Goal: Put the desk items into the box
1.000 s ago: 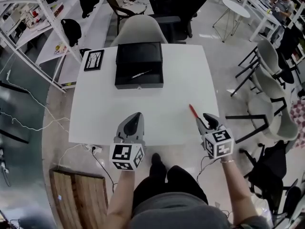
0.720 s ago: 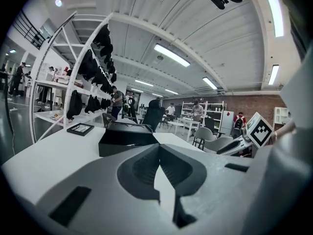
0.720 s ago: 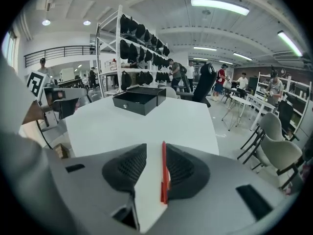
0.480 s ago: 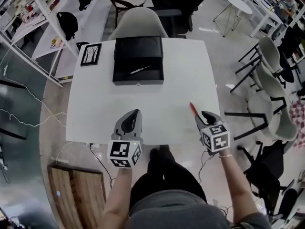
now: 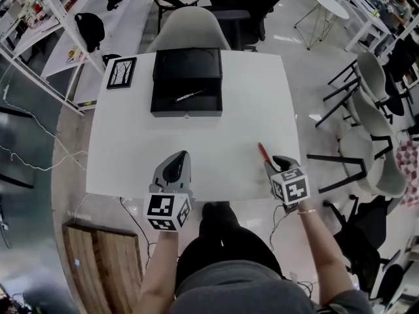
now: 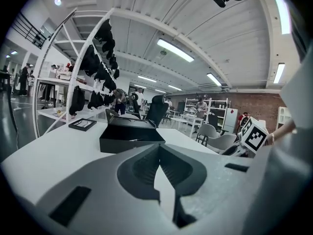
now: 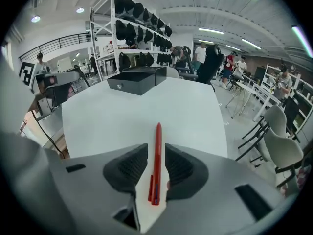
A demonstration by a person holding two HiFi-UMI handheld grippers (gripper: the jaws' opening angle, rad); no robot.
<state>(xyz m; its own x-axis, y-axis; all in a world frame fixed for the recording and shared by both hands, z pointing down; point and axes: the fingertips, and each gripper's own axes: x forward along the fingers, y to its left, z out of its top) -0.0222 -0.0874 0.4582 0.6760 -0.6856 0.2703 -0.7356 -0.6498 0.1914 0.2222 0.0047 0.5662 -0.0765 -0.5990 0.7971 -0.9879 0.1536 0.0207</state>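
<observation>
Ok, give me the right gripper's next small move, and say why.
Probably close the right gripper onto the red pen. The pen lies on the white table between its fingers, which have just been closing but show gaps on either side, so it isn't gripped yet.

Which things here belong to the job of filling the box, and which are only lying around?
Job: red pen, black box, second pen inside it, probably picture frame.
Lying about: grey chair, round side table, black bag.

I see a white table (image 5: 131, 156) with a grey chair (image 5: 190, 28) at 12 o'clock. White shelving (image 5: 46, 26) stands at 10 o'clock.
</observation>
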